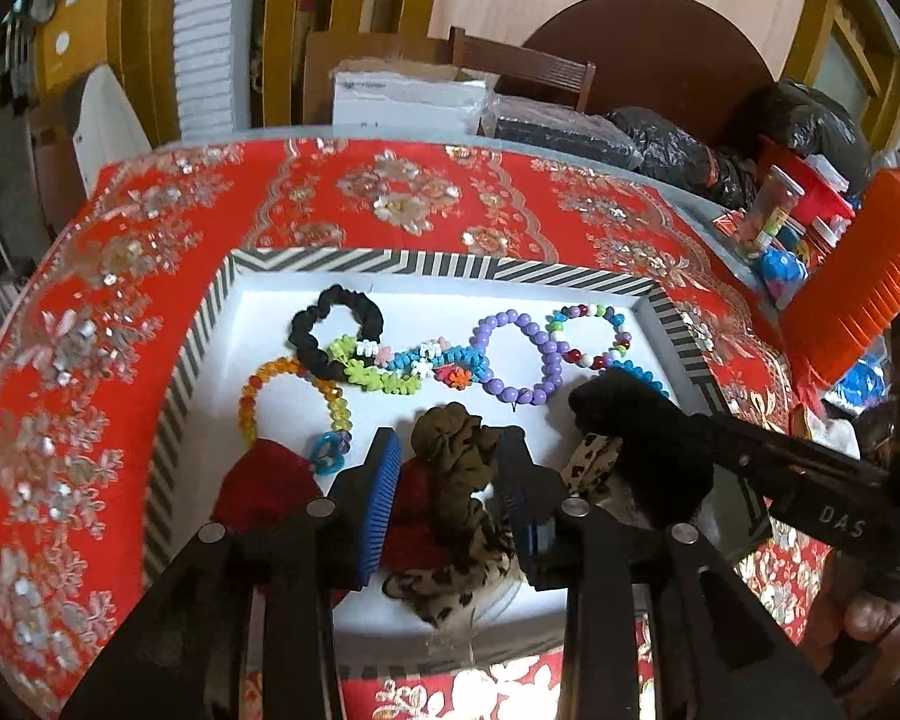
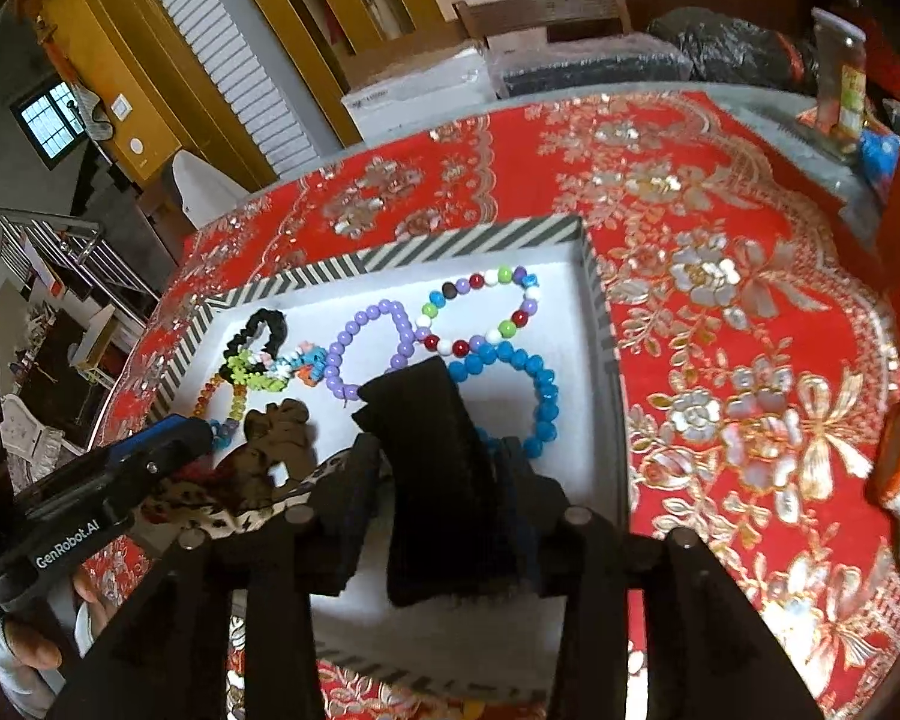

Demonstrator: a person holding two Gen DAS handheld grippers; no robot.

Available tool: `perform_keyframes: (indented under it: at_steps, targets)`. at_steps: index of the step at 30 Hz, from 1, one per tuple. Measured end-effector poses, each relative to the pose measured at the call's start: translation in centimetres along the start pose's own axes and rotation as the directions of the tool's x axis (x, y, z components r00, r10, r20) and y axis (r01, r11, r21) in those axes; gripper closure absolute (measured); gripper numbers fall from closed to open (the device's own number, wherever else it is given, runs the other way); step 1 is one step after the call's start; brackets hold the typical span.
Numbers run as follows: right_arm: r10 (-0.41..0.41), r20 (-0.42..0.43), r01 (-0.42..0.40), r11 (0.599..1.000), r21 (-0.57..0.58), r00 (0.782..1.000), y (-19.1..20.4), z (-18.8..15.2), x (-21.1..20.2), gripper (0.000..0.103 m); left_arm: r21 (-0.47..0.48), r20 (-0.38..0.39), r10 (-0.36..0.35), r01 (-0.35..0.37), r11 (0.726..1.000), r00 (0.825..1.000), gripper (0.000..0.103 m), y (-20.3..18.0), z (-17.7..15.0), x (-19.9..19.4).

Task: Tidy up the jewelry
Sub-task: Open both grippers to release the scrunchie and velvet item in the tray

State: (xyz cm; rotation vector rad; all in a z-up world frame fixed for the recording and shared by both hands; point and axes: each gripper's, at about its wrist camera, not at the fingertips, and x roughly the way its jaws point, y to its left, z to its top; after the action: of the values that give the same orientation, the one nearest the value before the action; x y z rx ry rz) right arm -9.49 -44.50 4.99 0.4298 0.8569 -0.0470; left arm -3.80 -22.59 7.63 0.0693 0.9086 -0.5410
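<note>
The step in hand looks like setting 2 hair ties down inside the striped tray [image 1: 201, 324], which lies on the red patterned cloth [image 1: 390, 180] over the tabletop. At the left, the left hand-held gripper [image 1: 450, 480] has its jaws partly spread around a leopard-print scrunchie [image 1: 456, 462]; the blue pads do not seem to press it, so I judge it is resting loose on the tray floor, beside a red scrunchie [image 1: 264, 480]. Farther back lie the beaded bracelets, among them a purple one [image 1: 516, 354]. At the right, the right hand-held gripper [image 2: 438, 480] stands likewise part-open about a black scrunchie [image 2: 432, 450], which overlaps a blue bracelet [image 2: 534, 384]. The next move likely calls for lifting both grippers straight up without snagging fabric. The tray's right wall [image 2: 600, 324] is close by that gripper, and the 2 grippers crowd each other, so sideways room is tight; overhead is free.
</note>
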Motion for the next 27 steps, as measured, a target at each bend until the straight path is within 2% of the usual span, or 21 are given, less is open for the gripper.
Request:
perform_keyframes:
  at_steps: [8, 12, 20, 27]
  targets:
    - [-0.059, 0.074, 0.064, 0.995, -0.071, 0.995, 1.7, -1.3, -3.5, 0.051, 0.002, 0.061, 0.013, -0.013, 1.000, 0.998, 0.074, -1.1, -1.2, -2.9]
    - [-0.082, 0.100, 0.091, 0.991, -0.097, 0.992, 2.4, -2.3, -4.8, 0.050, 0.005, 0.083, 0.014, -0.014, 1.000, 0.996, 0.074, -1.6, -2.0, -4.2]
    - [-0.097, 0.153, 0.112, 0.989, -0.093, 0.983, 3.2, -4.0, -7.0, 0.042, 0.002, 0.128, 0.057, -0.058, 0.998, 0.990, 0.074, -2.1, -3.3, -6.6]
    - [-0.110, 0.160, 0.128, 0.986, -0.106, 0.981, 3.8, -4.7, -7.4, 0.039, 0.009, 0.144, 0.104, -0.107, 0.994, 0.984, 0.074, -2.2, -4.3, -7.9]
